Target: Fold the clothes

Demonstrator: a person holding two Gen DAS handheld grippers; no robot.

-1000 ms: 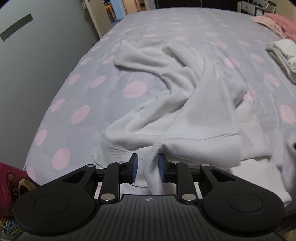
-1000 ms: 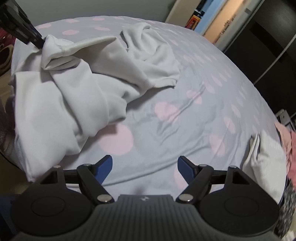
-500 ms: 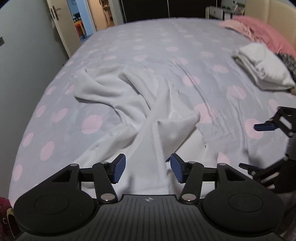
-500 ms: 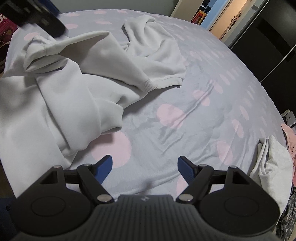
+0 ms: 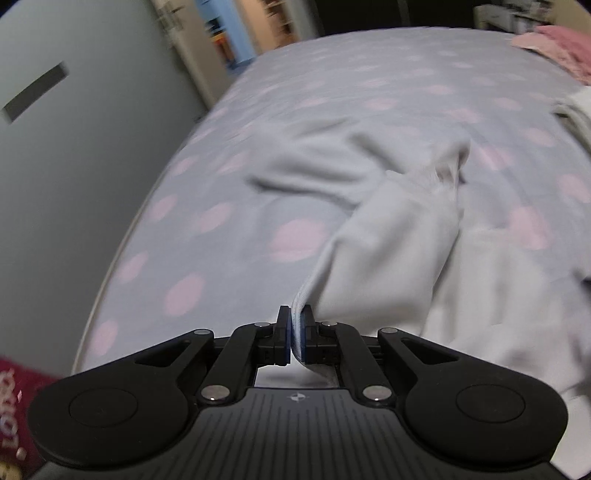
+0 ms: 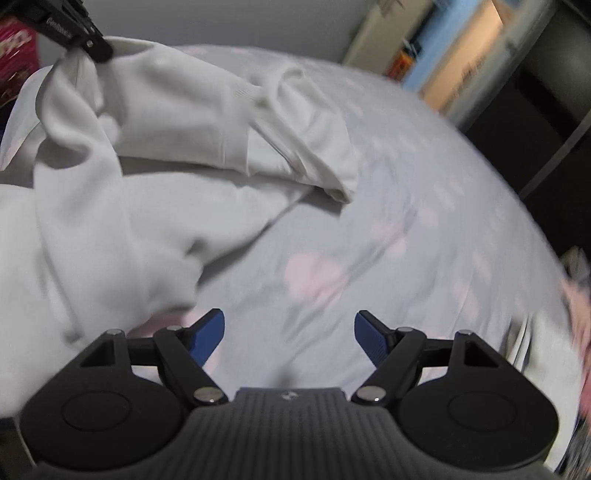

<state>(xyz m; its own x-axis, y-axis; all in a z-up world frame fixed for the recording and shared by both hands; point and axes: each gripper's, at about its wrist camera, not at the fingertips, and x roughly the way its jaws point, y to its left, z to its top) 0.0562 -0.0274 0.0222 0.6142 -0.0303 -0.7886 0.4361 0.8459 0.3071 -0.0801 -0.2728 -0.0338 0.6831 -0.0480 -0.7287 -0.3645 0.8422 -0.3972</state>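
The left hand-held gripper [image 5: 294,334] pinches a white sweatshirt [image 5: 399,236] on the polka-dot bed [image 5: 236,258]; the right hand-held gripper [image 6: 289,332] gapes empty; a doorway [image 5: 240,33] lies beyond the bed.

Left gripper [image 5: 294,334] was clamped down tight, both blue pads pressed together with just a thin edge of the white sweatshirt [image 5: 399,236] pinched between them, tool angled downward. From the right wrist camera the same gripper showed up far off to the upper left, gripping a bunched bit of that cloth. Right gripper [image 6: 289,334] was spread wide, also tilted down, nothing between its fingertips.
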